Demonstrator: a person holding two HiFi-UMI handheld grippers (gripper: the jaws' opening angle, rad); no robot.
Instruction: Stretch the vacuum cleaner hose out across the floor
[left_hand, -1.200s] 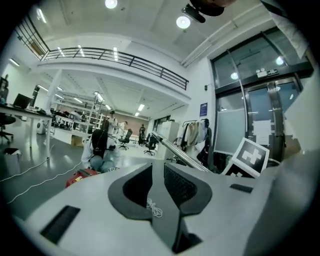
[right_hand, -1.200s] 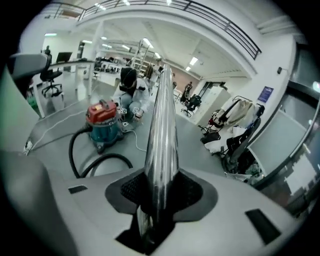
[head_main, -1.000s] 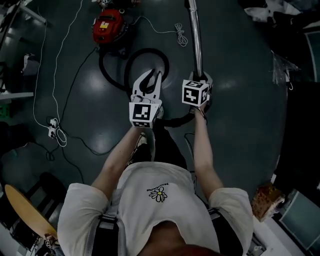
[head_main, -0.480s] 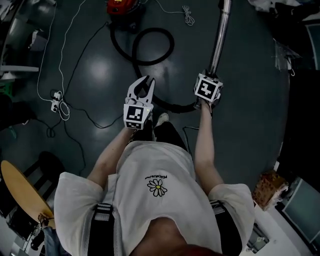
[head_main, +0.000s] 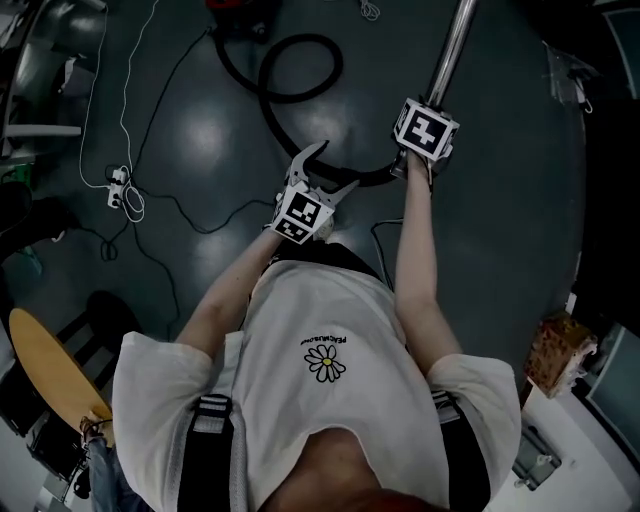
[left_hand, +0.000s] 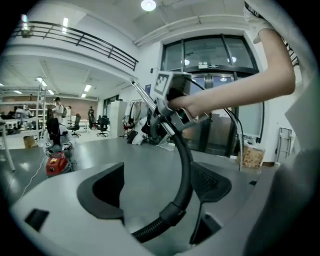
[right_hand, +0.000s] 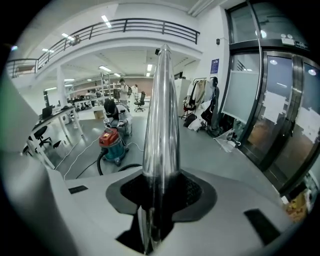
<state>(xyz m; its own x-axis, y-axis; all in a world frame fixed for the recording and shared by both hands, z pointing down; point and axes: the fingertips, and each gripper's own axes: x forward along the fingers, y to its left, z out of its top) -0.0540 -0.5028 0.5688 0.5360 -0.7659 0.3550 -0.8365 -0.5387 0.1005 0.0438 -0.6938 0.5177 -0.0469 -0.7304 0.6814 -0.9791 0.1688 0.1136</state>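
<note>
Hose (head_main: 300, 68): looped on the floor at 12 o'clock of the person, its near end rising to the metal tube (head_main: 452, 45) at 1 o'clock. Right tool (right_hand: 159, 197) pinches that tube. Left tool (head_main: 330, 170) is spread, jaws just opened. The hose runs between them, apparently untouched, though close to one pad. Step: regrip mid-pull. Next: close left on hose, draw away from the vacuum cleaner (right_hand: 114, 142) until the loop straightens.
</note>
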